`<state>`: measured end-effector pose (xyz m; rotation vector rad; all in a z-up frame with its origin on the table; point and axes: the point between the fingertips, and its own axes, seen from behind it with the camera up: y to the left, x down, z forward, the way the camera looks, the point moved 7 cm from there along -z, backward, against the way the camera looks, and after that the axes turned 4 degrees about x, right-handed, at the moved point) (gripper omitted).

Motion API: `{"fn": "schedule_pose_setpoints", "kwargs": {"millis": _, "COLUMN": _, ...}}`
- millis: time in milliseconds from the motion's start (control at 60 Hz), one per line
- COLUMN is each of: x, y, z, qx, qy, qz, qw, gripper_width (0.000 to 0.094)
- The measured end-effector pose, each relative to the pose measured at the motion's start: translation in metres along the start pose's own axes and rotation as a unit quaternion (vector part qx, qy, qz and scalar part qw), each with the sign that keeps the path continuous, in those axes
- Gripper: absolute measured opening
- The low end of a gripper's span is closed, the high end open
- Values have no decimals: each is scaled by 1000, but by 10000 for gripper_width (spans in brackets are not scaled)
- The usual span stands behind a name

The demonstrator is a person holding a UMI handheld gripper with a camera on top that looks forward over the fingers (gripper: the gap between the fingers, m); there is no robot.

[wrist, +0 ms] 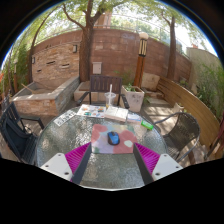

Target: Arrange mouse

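A small blue mouse (114, 139) lies on a pink and red mouse mat (112, 137) on a round glass table (75, 135). A little blue object (128, 143) sits on the mat just to the right of the mouse. My gripper (112, 162) hovers over the near part of the table, with its magenta pads (78, 157) set wide apart. The mouse lies just ahead of the fingers, level with their tips, and nothing is between them. The gripper is open.
Papers and a white bottle (110, 97) lie at the table's far side, with a green item (147, 125) at the right. Dark chairs (15, 130) stand around the table. Behind are a brick wall (115, 55), a stone planter (45, 98) and tree trunks (87, 45).
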<state>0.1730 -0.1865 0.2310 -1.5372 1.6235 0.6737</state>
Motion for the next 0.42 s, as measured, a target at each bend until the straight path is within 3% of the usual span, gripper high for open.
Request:
{"fn": "schedule_pose_setpoints", "kwargs": {"millis": 200, "x": 13, "y": 10, "z": -69, "qx": 9, "qy": -16, "qz": 0, "qw": 1000, "gripper_width": 851}}
{"fn": "schedule_pose_setpoints", "kwargs": {"millis": 417, "x": 20, "y": 15, "z": -94, "qx": 13, "qy": -17, "qz": 2, "qw": 1000, "gripper_width": 852}}
